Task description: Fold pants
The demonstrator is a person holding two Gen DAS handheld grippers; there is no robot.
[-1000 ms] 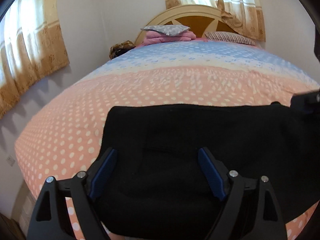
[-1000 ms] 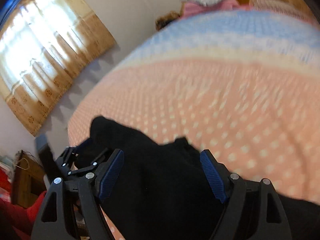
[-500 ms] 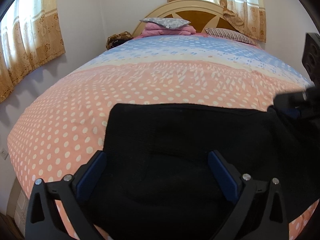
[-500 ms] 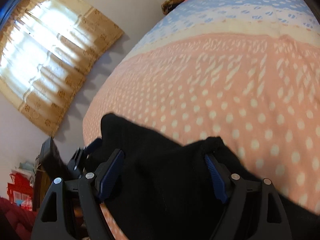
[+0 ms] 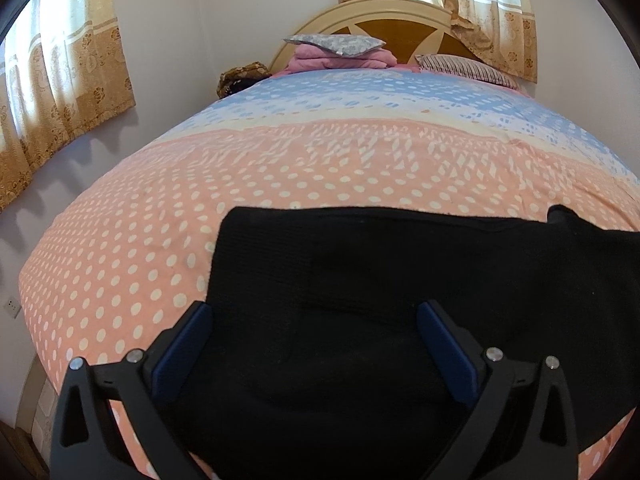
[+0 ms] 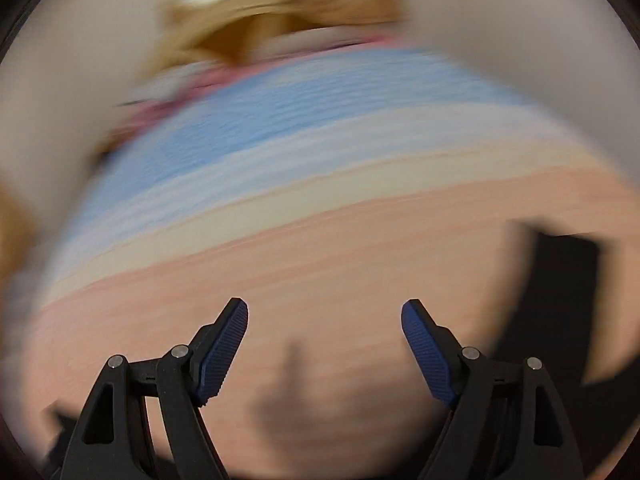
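Note:
Black pants [image 5: 400,280] lie folded flat on the pink dotted bedspread [image 5: 280,168] near the bed's foot. My left gripper [image 5: 316,320] is open and empty, hovering over the near part of the pants. My right gripper [image 6: 324,316] is open and empty above bare bedspread [image 6: 320,260]. The right wrist view is heavily blurred. A dark shape at its right edge [image 6: 560,300] looks like the pants.
Pillows and a pink folded blanket [image 5: 340,54] sit at the wooden headboard [image 5: 400,28]. Curtains [image 5: 60,92] hang on the left wall and behind the headboard. A brown bag [image 5: 240,78] rests at the bed's far left corner.
My right gripper has swung away from the pants and now faces the headboard over bare bedspread. It no longer shows in the left wrist view. My left gripper has pulled back slightly.

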